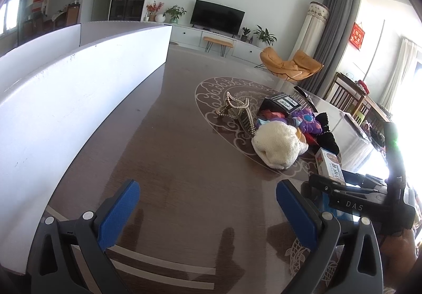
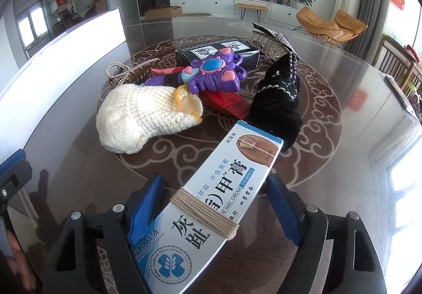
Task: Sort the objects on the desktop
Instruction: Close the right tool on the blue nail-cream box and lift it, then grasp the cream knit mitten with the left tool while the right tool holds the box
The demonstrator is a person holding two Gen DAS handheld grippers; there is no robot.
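Observation:
A white and blue nail cream box (image 2: 211, 201) wound with twine lies slantwise between my right gripper's (image 2: 213, 196) blue pads, which press on its edges; the left wrist view shows the box (image 1: 329, 164) tilted up at my right gripper (image 1: 350, 196). Beyond it is a pile: a cream knit hat (image 2: 142, 117), a purple butterfly toy (image 2: 213, 75), a black box (image 2: 219, 52), a pearl hair claw (image 2: 126, 72), a rhinestone hair claw (image 2: 271, 43), a black velvet piece (image 2: 277, 99) and a red packet (image 2: 226, 104). My left gripper (image 1: 208, 204) hangs open and empty over the table (image 1: 171, 162), left of the pile.
A tall white panel (image 1: 66, 109) stands along the table's left side. The table top is glossy glass over a brown patterned surface. Wooden chairs (image 1: 350, 99) stand past the right edge. The living room lies beyond the far edge.

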